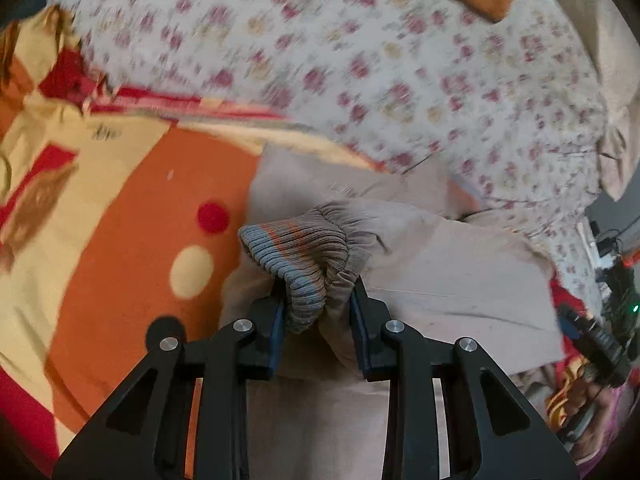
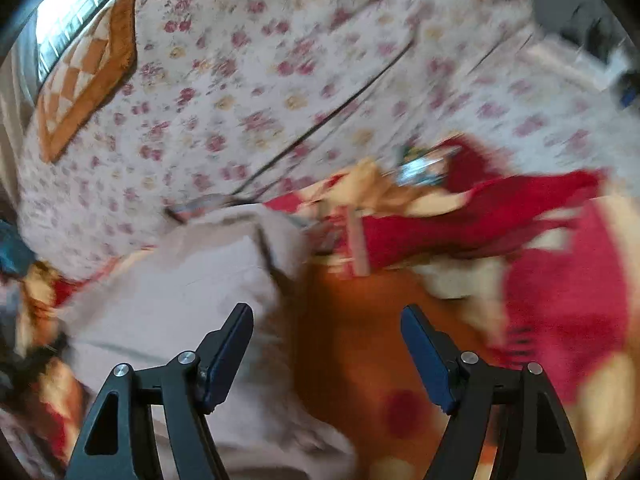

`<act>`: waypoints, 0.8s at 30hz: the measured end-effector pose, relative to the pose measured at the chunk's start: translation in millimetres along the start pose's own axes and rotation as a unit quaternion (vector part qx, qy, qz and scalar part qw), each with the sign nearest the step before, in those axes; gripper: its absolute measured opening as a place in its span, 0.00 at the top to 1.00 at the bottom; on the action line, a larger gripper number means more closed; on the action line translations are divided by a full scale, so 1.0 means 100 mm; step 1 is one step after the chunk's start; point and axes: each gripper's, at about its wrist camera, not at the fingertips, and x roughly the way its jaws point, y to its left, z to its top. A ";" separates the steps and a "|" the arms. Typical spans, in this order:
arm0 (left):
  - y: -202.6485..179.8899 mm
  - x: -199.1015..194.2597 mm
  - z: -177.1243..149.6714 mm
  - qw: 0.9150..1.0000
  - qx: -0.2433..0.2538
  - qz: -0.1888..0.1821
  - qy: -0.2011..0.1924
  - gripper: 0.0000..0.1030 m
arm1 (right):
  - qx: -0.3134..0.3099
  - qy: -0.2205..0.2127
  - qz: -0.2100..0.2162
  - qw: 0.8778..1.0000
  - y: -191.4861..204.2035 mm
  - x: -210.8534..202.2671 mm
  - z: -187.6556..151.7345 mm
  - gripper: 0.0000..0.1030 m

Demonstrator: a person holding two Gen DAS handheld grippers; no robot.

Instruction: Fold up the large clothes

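Observation:
A beige garment (image 1: pixel 448 280) lies on an orange, red and cream blanket (image 1: pixel 132 240). My left gripper (image 1: pixel 319 292) is shut on its ribbed grey-and-orange cuff (image 1: pixel 296 252), with the sleeve bunched between the pads. In the right wrist view the same beige garment (image 2: pixel 180 292) lies at the lower left, blurred. My right gripper (image 2: pixel 327 316) is open and empty, above the garment's right edge and the orange blanket (image 2: pixel 360 340).
A white floral bedsheet (image 1: pixel 360 60) covers the bed behind. An orange checked cushion (image 2: pixel 88 76) lies at the far side. Crumpled red cloth (image 2: pixel 500 216) lies on the blanket at right. My right gripper shows at the left view's right edge (image 1: pixel 592 344).

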 end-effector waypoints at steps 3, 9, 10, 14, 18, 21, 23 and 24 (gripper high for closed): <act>0.10 0.15 0.01 1.000 -0.021 -0.005 0.012 0.74 | 0.021 0.038 0.050 0.998 0.12 0.29 0.13 0.27; 0.22 0.16 0.10 1.000 -0.026 -0.013 0.010 0.74 | 0.109 0.087 0.087 0.986 -0.03 0.90 0.52 0.60; 0.25 0.17 0.11 0.999 -0.032 -0.015 0.013 0.74 | 0.138 0.068 0.082 0.985 -0.13 0.87 0.58 0.60; 0.36 0.20 0.18 0.998 -0.059 -0.028 0.020 0.74 | 0.170 0.032 0.085 0.981 -0.31 0.54 0.61 0.47; 0.39 0.15 0.21 0.998 -0.065 -0.022 0.011 0.74 | 0.048 0.043 0.102 0.993 -0.08 0.13 0.26 0.17; 0.40 0.18 0.19 0.997 -0.070 -0.020 0.013 0.74 | 0.021 0.059 0.151 0.987 0.01 0.01 -0.07 0.10; 0.35 0.20 0.16 0.998 -0.060 -0.013 0.014 0.74 | 0.034 0.096 0.175 0.979 0.02 0.15 -0.22 0.37; 0.29 0.17 0.13 0.998 -0.049 -0.019 0.016 0.74 | 0.030 0.113 0.178 0.977 0.03 0.20 -0.28 0.61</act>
